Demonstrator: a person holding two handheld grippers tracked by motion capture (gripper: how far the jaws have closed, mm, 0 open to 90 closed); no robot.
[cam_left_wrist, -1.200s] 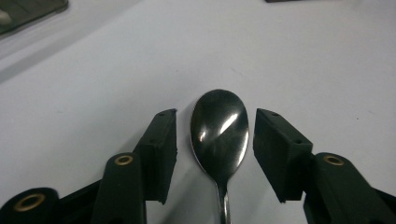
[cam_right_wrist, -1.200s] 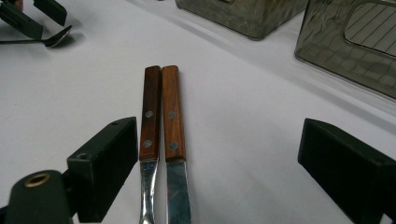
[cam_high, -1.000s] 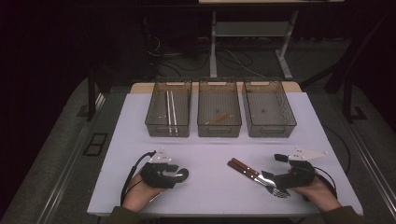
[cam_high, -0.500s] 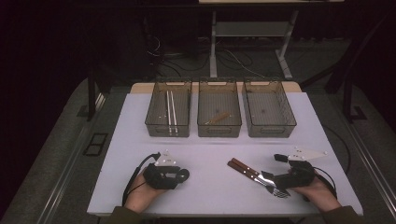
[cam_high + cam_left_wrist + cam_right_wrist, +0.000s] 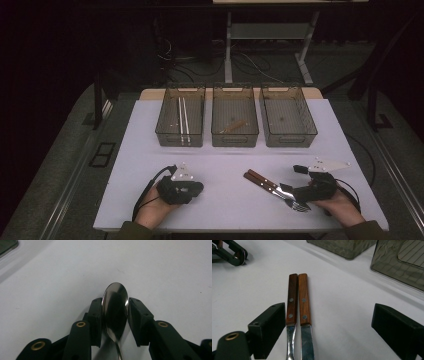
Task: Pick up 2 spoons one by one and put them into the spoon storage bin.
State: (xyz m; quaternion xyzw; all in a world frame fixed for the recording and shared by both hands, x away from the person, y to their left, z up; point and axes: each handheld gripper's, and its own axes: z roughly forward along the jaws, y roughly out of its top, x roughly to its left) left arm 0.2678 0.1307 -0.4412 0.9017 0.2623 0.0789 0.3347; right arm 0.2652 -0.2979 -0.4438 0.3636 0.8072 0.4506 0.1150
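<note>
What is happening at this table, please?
A person sits at a white table with a gripper in each hand. The left gripper has just been closing around the bowl of a spoon, which lies between its jaws. The right gripper stands open over a fork and a knife with wooden handles, lying side by side. Three trays wait at the far side; the left one holds chopsticks.
</note>
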